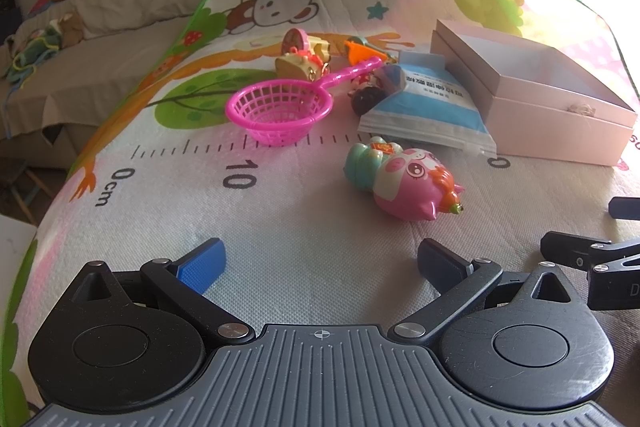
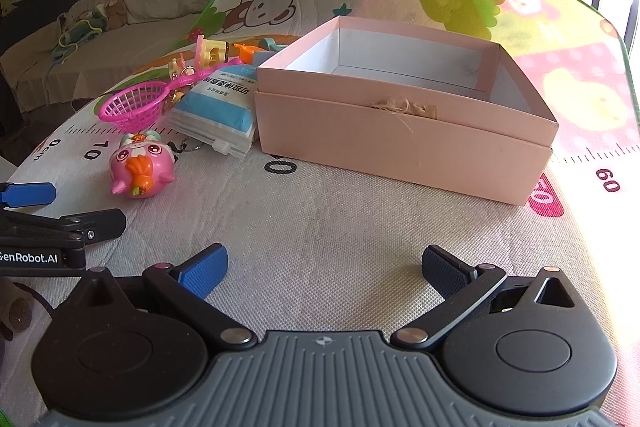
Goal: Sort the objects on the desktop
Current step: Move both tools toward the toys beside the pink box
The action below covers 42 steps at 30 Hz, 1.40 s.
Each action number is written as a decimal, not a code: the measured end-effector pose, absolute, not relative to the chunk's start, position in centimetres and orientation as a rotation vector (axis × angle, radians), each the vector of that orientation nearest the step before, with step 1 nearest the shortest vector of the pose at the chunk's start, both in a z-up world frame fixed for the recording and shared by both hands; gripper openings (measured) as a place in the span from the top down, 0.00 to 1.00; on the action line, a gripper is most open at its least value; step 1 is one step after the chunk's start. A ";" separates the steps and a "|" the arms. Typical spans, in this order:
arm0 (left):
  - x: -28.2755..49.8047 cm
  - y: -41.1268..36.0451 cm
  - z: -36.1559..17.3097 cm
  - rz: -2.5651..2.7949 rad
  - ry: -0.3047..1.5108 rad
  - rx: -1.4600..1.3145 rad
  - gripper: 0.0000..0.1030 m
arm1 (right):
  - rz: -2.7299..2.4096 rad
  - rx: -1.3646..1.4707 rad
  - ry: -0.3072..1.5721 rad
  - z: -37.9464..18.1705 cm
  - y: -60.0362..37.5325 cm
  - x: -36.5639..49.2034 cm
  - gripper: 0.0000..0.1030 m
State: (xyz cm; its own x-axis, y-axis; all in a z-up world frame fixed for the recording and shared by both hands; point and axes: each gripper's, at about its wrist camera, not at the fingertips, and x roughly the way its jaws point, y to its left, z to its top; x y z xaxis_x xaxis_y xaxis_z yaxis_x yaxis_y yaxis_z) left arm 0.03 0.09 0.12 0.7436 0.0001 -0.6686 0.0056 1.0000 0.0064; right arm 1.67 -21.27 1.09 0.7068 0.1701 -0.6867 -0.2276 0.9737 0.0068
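Cartoon play mat (image 2: pixel 360 227) | pink cardboard box (image 2: pixel 400 147) centre frame, empty | pink plastic pig toy (image 1: pixel 404 179), pink mesh scoop (image 1: pixel 280 111) unsorted | left gripper (image 1: pixel 320 263), right gripper (image 2: pixel 324 267) wide apart, holding nothing

- Pink cardboard box (image 2: pixel 404 143): open, empty, white inside, seated in its lid.
- Pink pig toy (image 1: pixel 404 181): lying on its side, nearest of the toys.
- Pink plastic strainer (image 1: pixel 280 111): upright, handle pointing away.
- Blue-and-white packet (image 1: pixel 428 111): flat, just beside the box.
- Small keychain toys (image 1: pixel 304 57): clustered behind the strainer.

Pale pink box (image 2: pixel 400 143), hot-pink net scoop (image 1: pixel 280 113), blue-and-white packet (image 1: pixel 432 107) (cartoon-printed mat (image 1: pixel 280 219))
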 end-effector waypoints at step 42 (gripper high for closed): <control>0.7 7.8 2.4 -0.039 0.702 -0.111 0.00 | 0.408 -0.323 0.702 2.6 -12.5 3.5 0.58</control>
State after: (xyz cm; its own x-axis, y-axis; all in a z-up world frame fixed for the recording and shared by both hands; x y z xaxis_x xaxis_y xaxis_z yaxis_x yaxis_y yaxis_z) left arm 0.74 7.76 2.36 0.7634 -0.0727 -0.6419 -0.0018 0.9934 -0.1146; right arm 3.45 -12.51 2.62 0.6904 0.2518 -0.6781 -0.4649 0.8727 -0.1493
